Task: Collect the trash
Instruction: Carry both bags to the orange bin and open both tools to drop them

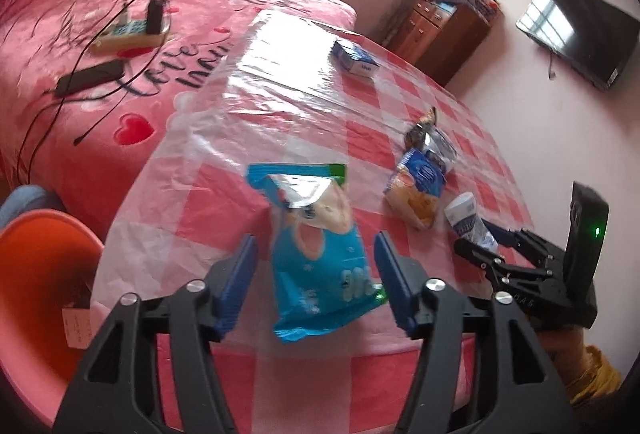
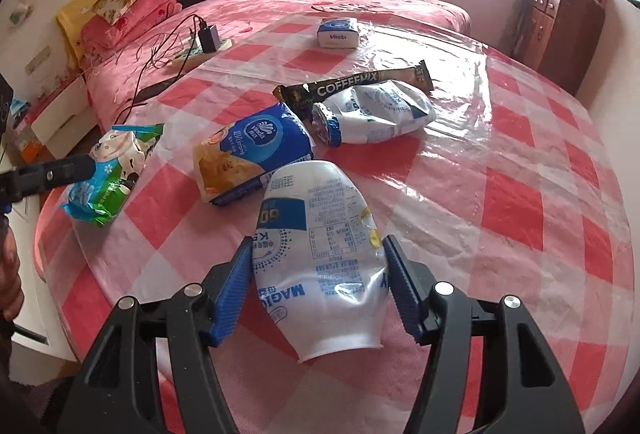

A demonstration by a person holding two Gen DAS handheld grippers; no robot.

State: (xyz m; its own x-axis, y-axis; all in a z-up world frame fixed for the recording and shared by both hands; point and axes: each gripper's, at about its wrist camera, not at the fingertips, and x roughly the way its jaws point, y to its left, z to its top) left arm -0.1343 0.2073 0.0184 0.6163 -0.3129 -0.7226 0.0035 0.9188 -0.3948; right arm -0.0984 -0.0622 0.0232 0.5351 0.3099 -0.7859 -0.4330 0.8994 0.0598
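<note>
Left gripper (image 1: pixel 316 274): jaws apart, a blue snack wrapper (image 1: pixel 320 266) between them with a gap at each pad; not gripped. Right gripper (image 2: pixel 318 286): pads bear on both sides of a crushed white cup (image 2: pixel 320 254). The left wrist view alone shows the orange-pink bin (image 1: pixel 44 298) beside the checked table (image 1: pixel 400 106). The right wrist view alone makes the farther trash legible: a tissue pack (image 2: pixel 252 150), a white pouch (image 2: pixel 376 114), a coffee sachet (image 2: pixel 360 84). Farthest: a tissue box (image 2: pixel 337 32).

Wrapper (image 1: pixel 320 258) and cup (image 2: pixel 320 258) on table (image 2: pixel 520 194), basin (image 1: pixel 36 274) left, bed (image 2: pixel 280 6) behind
</note>
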